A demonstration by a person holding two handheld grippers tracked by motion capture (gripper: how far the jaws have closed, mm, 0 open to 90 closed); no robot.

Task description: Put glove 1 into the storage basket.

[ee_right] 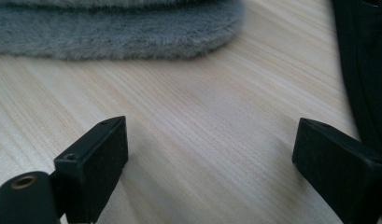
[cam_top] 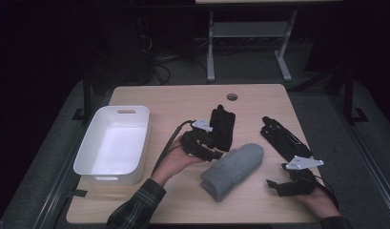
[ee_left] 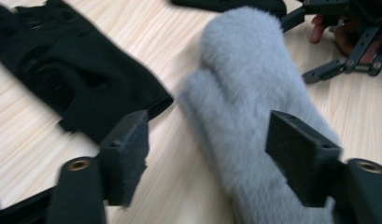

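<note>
A grey fuzzy mitten (cam_top: 233, 169) lies in the middle of the wooden table (cam_top: 173, 100). One black glove (cam_top: 222, 126) lies just behind it and a second black glove (cam_top: 283, 138) to its right. My left gripper (cam_top: 215, 151) hovers at the mitten's left edge, between mitten and first glove. In the left gripper view it (ee_left: 207, 144) is open, with the mitten (ee_left: 254, 84) ahead and below and the black glove (ee_left: 76, 74) at left. My right gripper (cam_top: 273, 187) rests near the front right; its jaws (ee_right: 209, 154) stand open over bare wood, short of the mitten (ee_right: 114, 28).
A white plastic bin (cam_top: 114, 143) stands at the table's left side. A round cable hole (cam_top: 232, 97) sits near the far edge. The second glove (ee_right: 366, 70) runs along the right of the right gripper view. Beyond the table stands a white desk frame (cam_top: 250, 43).
</note>
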